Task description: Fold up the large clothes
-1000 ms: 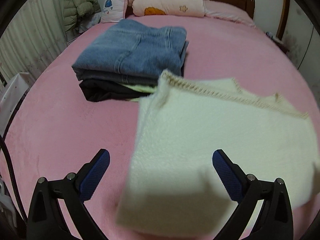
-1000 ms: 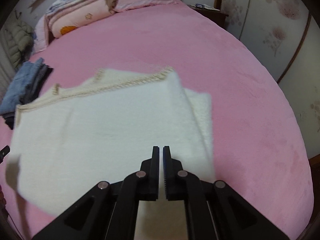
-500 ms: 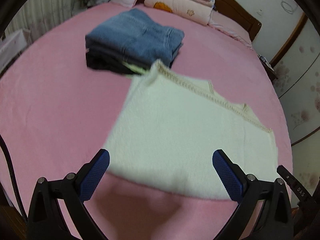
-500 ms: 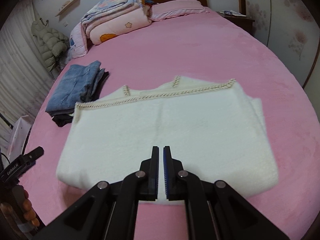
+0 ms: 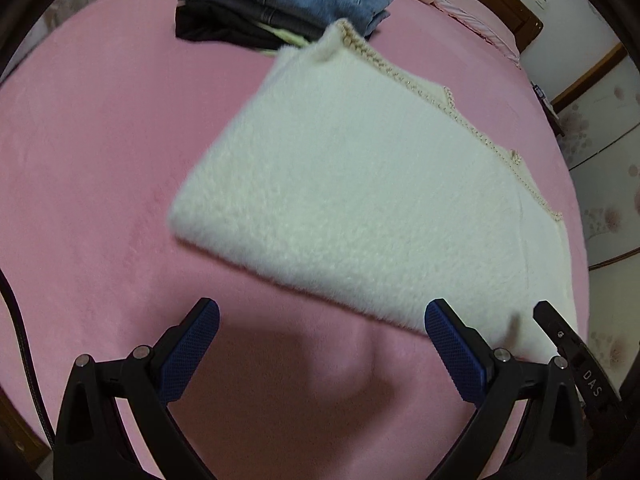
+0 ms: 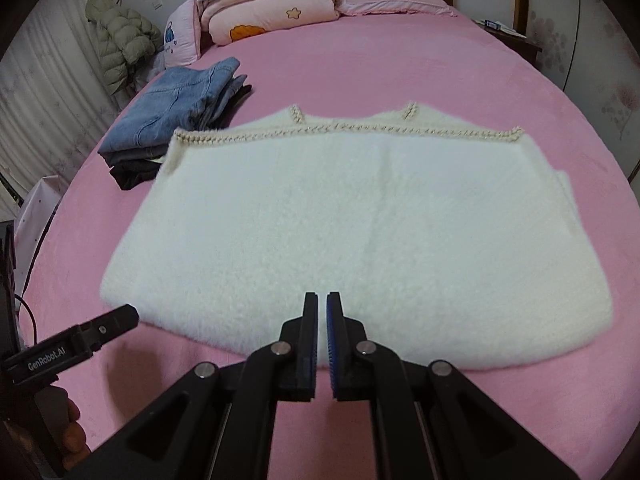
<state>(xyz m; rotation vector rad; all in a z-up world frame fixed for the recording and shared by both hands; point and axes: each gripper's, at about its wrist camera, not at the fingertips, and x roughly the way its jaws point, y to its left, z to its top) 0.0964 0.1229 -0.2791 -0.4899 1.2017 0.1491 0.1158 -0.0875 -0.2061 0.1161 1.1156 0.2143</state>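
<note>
1. White fuzzy garment (image 6: 360, 232) lies folded flat on the pink bed (image 6: 400, 68); long axis runs left to right in the right wrist view, braided trim edge (image 6: 348, 130) toward the headboard.
2. Stack of folded jeans (image 6: 176, 116) just beside its far left corner.
3. Left hand-held gripper (image 5: 320, 344): fingers spread wide, empty, over bare bed at the near edge.
4. Right hand-held gripper (image 6: 322, 344): fingers nearly pressed together, holding nothing, at the near edge.
</note>
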